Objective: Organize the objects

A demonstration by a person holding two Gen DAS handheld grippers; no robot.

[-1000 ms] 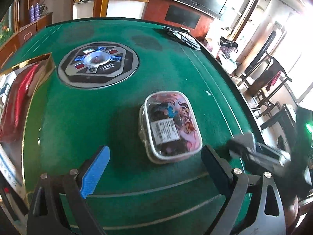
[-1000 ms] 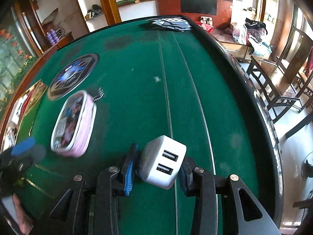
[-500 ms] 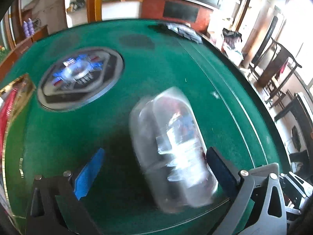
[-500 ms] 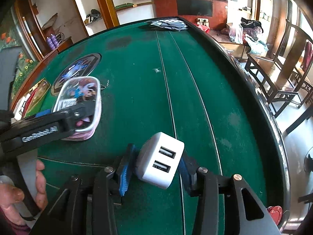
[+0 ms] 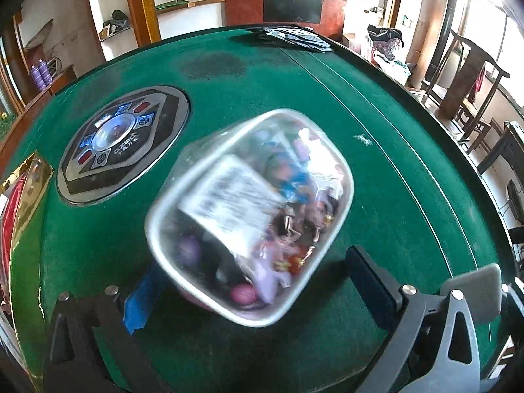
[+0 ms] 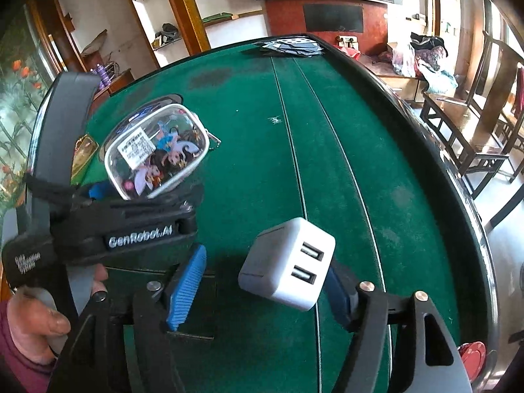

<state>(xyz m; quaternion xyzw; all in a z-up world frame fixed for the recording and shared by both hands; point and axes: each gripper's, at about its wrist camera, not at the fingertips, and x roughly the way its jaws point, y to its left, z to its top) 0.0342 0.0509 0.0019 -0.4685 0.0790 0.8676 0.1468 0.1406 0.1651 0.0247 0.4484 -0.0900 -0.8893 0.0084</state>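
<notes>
You are holding the right gripper (image 6: 265, 258) apart, releasing the white two-port USB charger cube (image 6: 288, 265) onto the green felt tabletop (image 6: 327, 131), well apart from the round black control panel (image 5: 121, 144). The left gripper (image 5: 253, 262) is straddling the clear plastic cartoon pouch (image 5: 252, 209) beside that panel for pickup; you cannot tell whether it is clamped.

Strong daylight pours in from the windows (image 5: 501, 26) on the right, blown out to white glare. The clear pouch (image 5: 250, 213) is motion-blurred in the left wrist view, sharp in the right. Fisheye bending curves the green table (image 6: 327, 131); corners fall black. Soft shadows lie under the white charger (image 6: 288, 267).
</notes>
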